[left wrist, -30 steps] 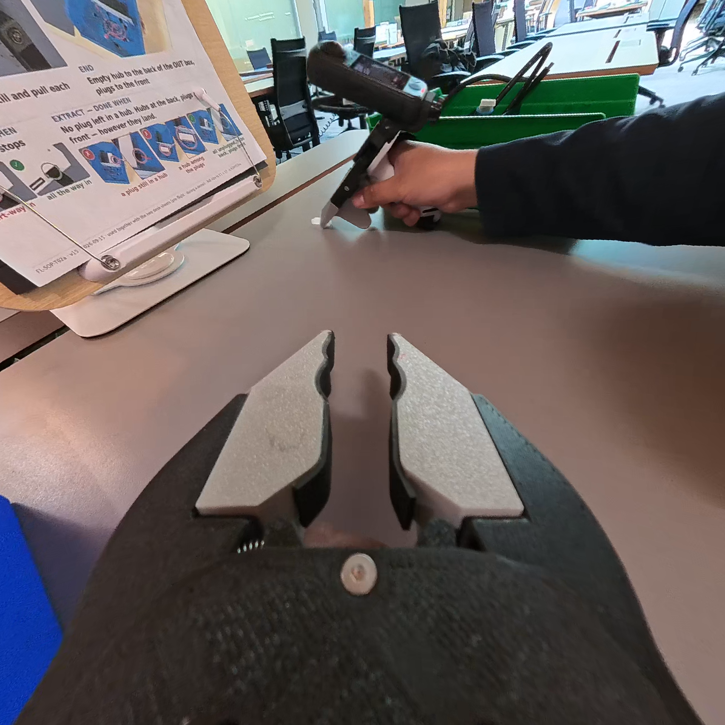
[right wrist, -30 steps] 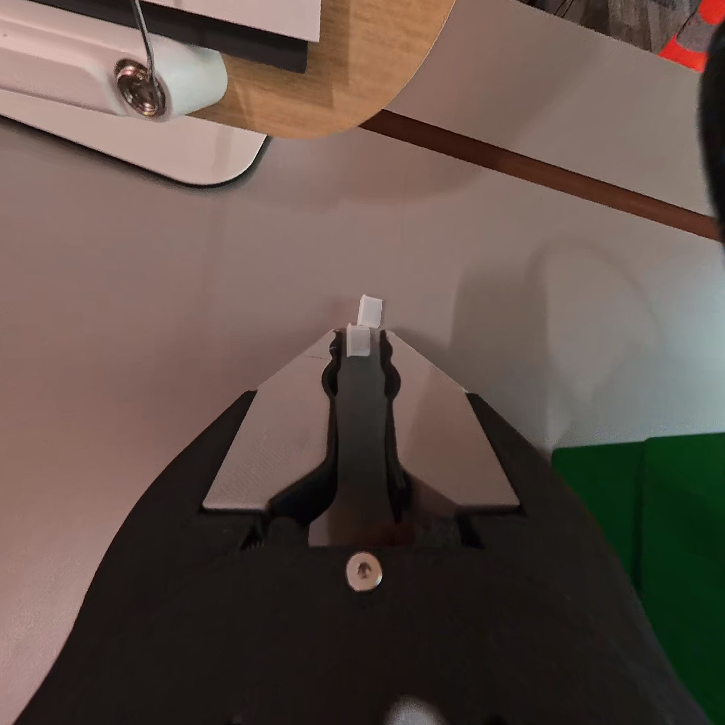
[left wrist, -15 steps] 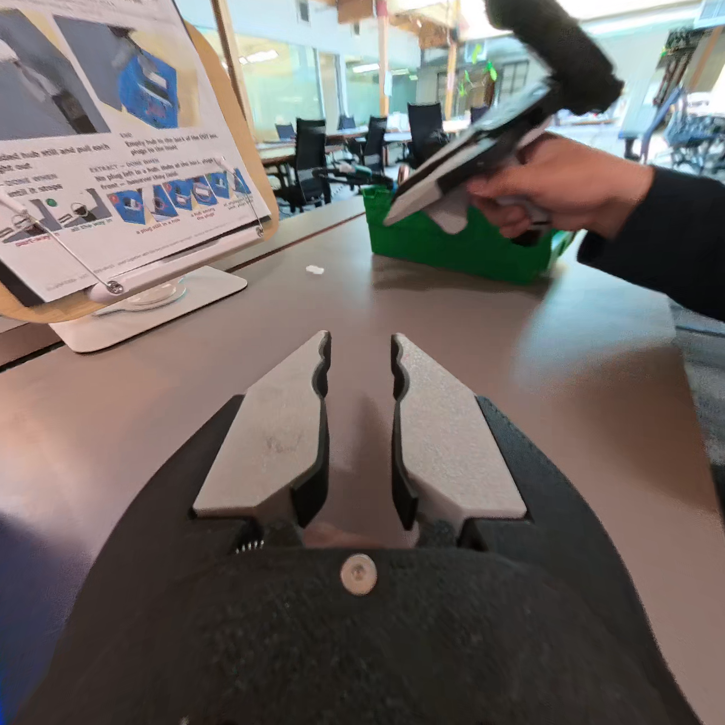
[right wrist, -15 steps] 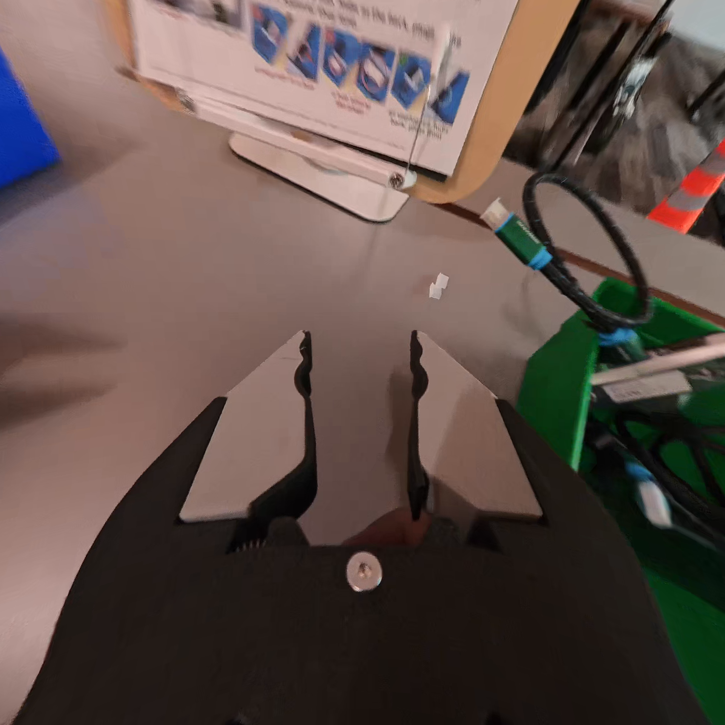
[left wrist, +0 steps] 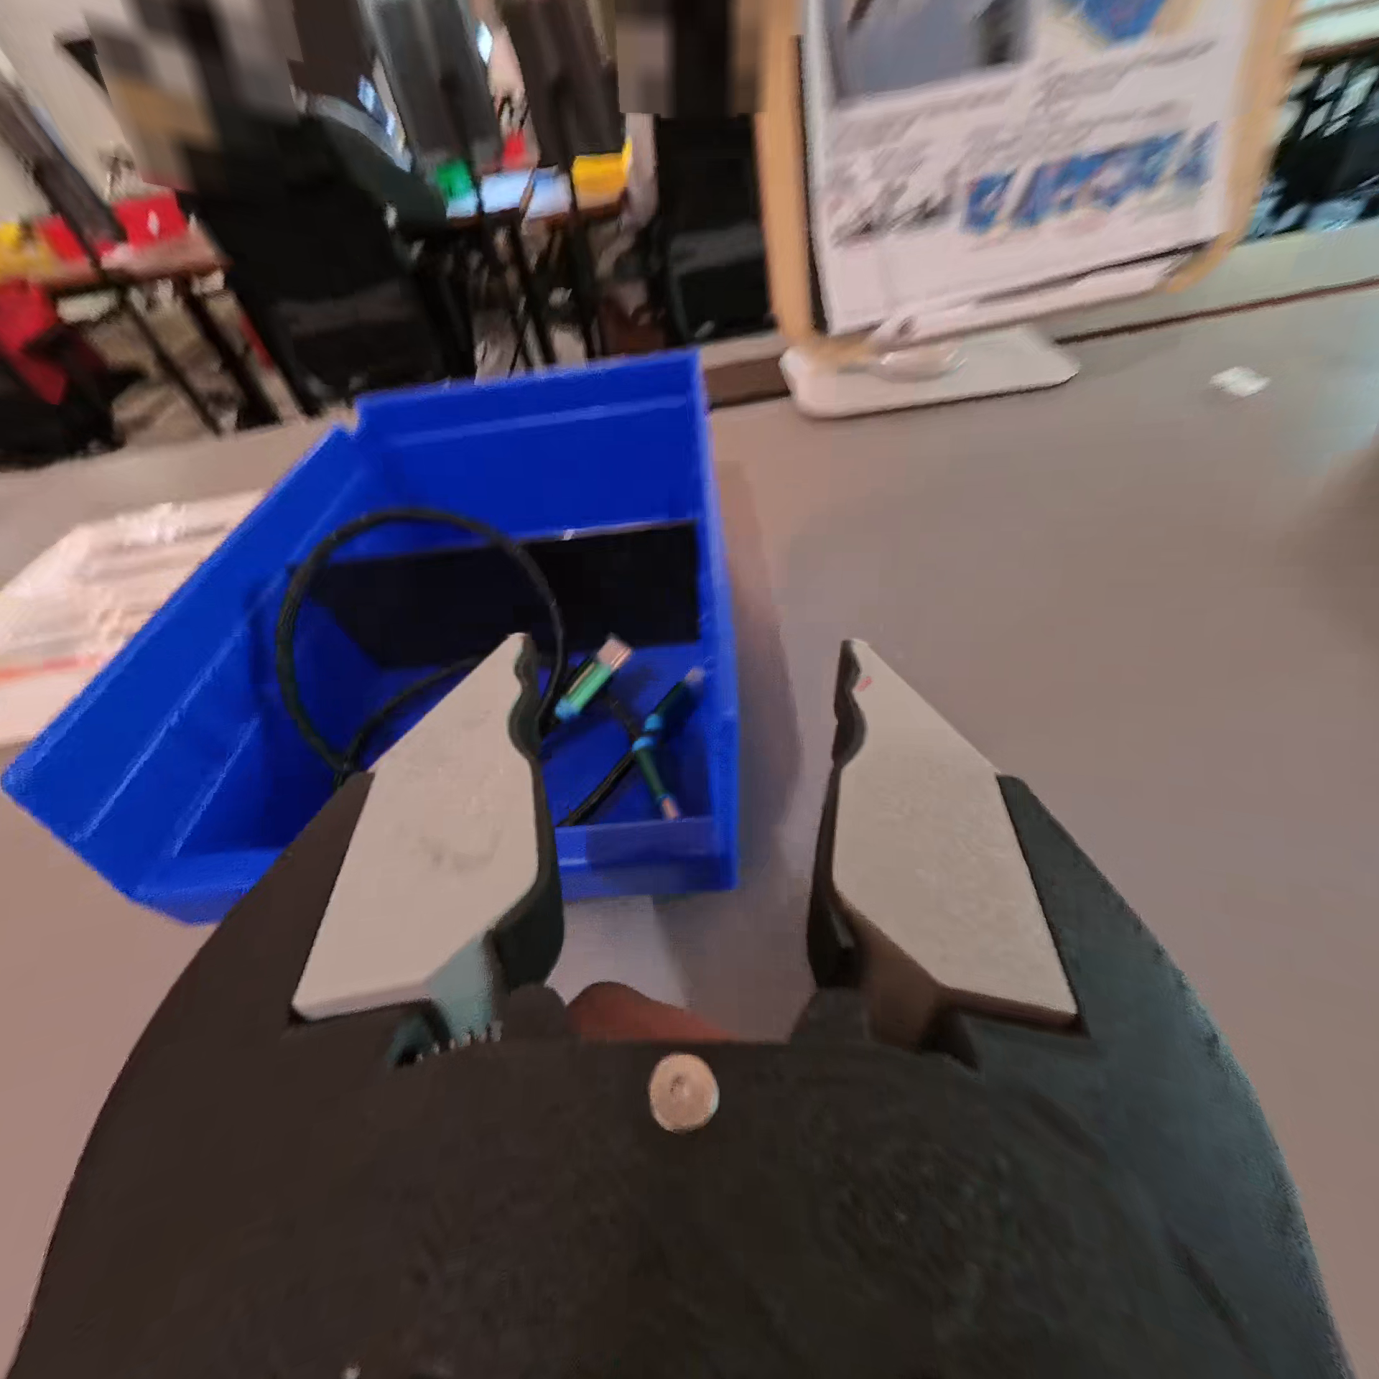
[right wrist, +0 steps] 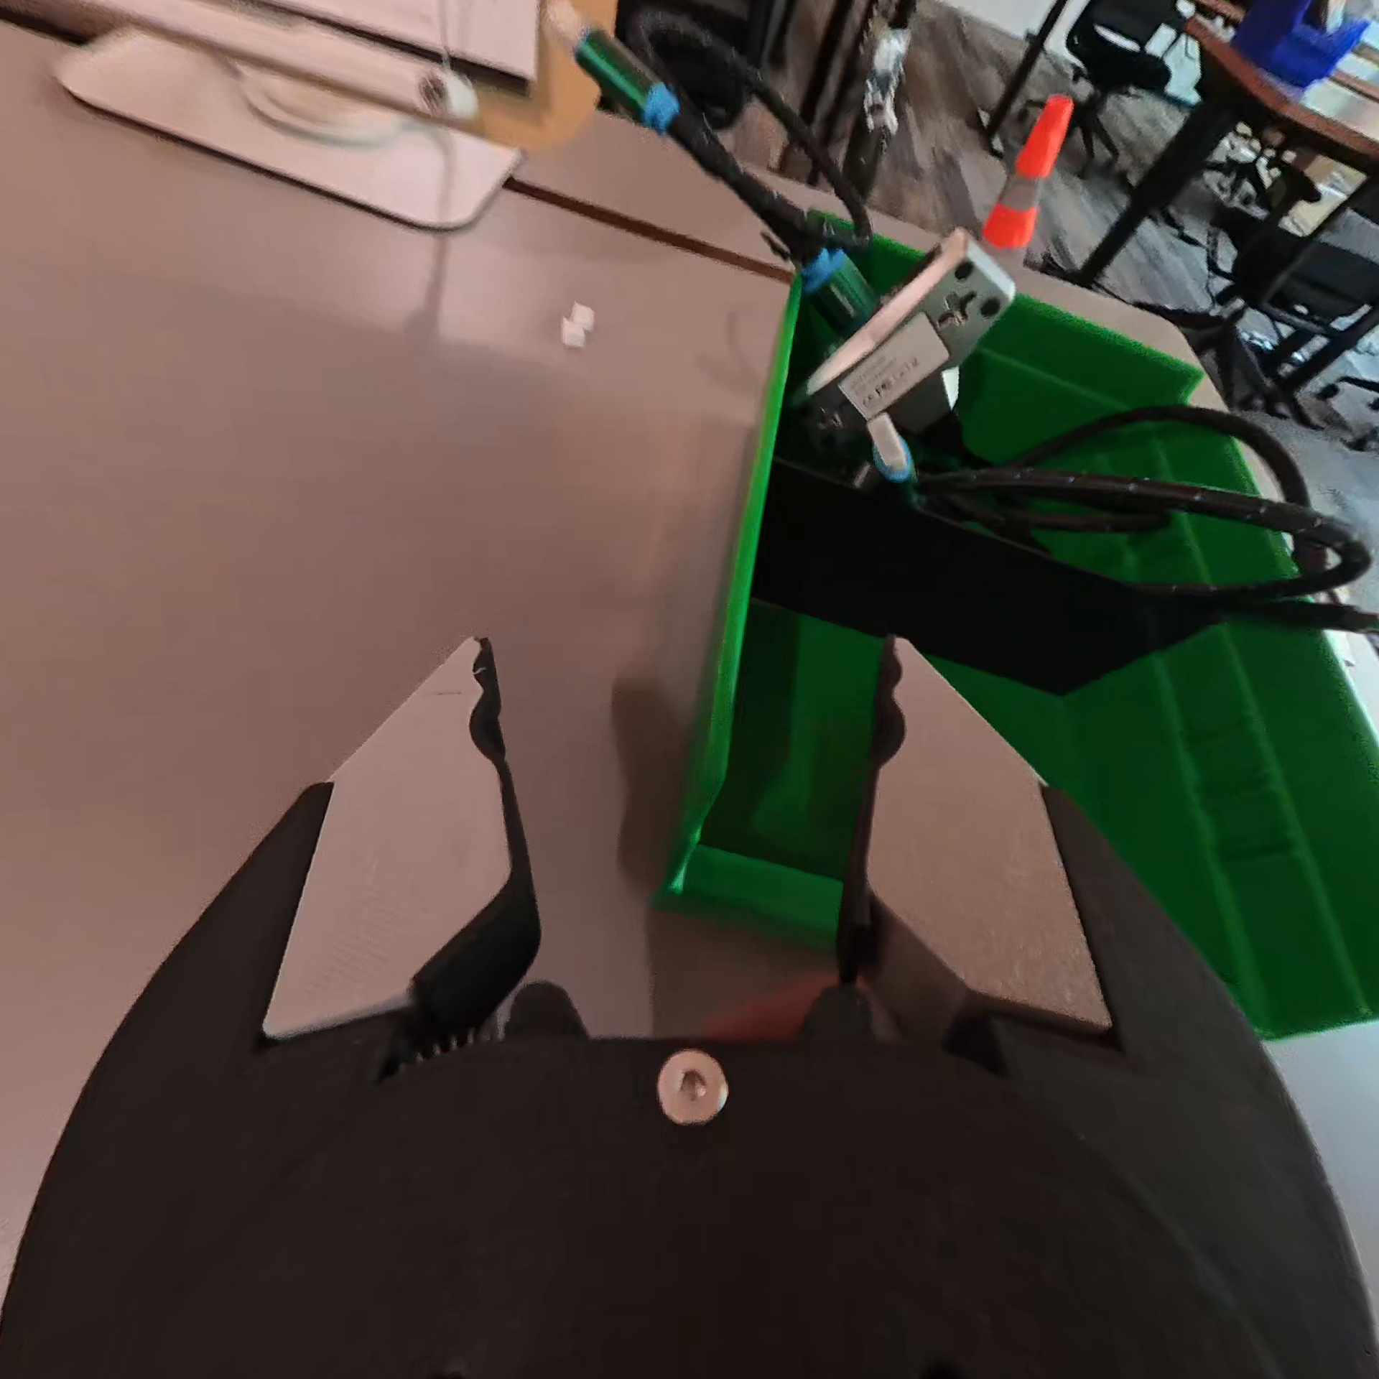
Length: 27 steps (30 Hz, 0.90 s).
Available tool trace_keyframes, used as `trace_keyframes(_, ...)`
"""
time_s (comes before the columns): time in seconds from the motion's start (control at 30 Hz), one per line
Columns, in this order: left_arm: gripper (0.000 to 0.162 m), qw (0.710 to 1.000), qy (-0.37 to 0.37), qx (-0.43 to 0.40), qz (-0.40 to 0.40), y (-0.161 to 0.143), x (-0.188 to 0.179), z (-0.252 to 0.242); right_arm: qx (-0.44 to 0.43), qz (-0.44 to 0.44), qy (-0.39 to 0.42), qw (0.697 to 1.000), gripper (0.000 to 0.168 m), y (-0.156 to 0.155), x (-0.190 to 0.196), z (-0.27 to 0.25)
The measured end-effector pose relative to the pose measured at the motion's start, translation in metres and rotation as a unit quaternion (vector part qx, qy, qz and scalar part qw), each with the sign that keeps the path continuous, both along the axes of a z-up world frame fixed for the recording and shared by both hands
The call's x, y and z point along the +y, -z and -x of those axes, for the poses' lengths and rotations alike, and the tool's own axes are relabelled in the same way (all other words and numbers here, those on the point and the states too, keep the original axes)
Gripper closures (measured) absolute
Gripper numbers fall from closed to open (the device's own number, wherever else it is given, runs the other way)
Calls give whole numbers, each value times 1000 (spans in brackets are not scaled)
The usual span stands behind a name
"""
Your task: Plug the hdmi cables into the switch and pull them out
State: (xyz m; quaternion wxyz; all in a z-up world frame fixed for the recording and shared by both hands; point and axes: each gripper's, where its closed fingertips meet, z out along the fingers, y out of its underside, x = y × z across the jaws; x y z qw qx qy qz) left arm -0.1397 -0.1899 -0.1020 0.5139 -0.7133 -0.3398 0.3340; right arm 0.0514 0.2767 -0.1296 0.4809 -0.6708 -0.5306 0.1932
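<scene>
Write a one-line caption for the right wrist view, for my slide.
Open right gripper above the table, facing a green bin holding a silver switch and black cables.

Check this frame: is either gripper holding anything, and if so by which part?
Nothing is held. The left gripper is open above the table near the blue bin; the right gripper is open beside the green bin, nothing between its fingers.
</scene>
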Motion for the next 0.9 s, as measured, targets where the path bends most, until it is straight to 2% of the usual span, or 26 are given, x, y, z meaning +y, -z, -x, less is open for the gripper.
trace_keyframes(0.07, 77, 998, -40, -42, 22, 25, -10, 18, -24, -15, 18, 999, 66, 9, 9, 2)
trace_keyframes(0.1, 88, 996, -56, -55, 35, 36, -12, 24, -31, -25, 23, 999, 66, 12, 12, 3)
trace_keyframes(0.17, 74, 995, -52, -68, 49, 47, -5, 27, -38, -34, 23, 998, 73, 16, 13, 5)
trace_keyframes(0.23, 120, 995, -6, -91, 51, 57, 11, 18, -26, -35, 14, 999, 95, 15, 10, 7)
trace_keyframes(0.27, 122, 994, 1, -95, 48, 59, 15, 16, -17, -32, 12, 999, 98, 14, 10, 7)
trace_keyframes(0.33, 114, 996, 0, -79, 49, 56, 16, 18, -10, -25, 17, 999, 94, 14, 15, 7)
trace_keyframes(0.4, 97, 995, -7, -70, 67, 58, 13, 23, -19, -22, 25, 999, 91, 19, 23, 7)
trace_keyframes(0.43, 103, 995, -6, -58, 85, 58, 12, 24, -28, -18, 20, 999, 110, 24, 24, 8)
trace_keyframes(0.47, 119, 993, -1, -39, 108, 56, 11, 26, -37, -12, 3, 999, 154, 29, 22, 10)
trace_keyframes(0.5, 143, 991, 16, -17, 131, 53, 13, 26, -34, -13, 8, 999, 159, 29, 24, 9)
trace_keyframes(0.53, 156, 989, 23, -12, 142, 51, 15, 26, -36, -21, 18, 999, 163, 28, 27, 6)
trace_keyframes(0.6, 156, 987, 17, -7, 161, 50, 11, 30, -32, -29, 16, 999, 164, 28, 26, -1)
trace_keyframes(0.73, 157, 988, 37, 26, 145, 39, -5, 23, -16, -24, -21, 999, 164, 27, 1, -26)
trace_keyframes(0.9, 157, 988, 50, 79, 124, 19, -32, 0, -18, -19, -82, 996, 165, 24, -62, -59)
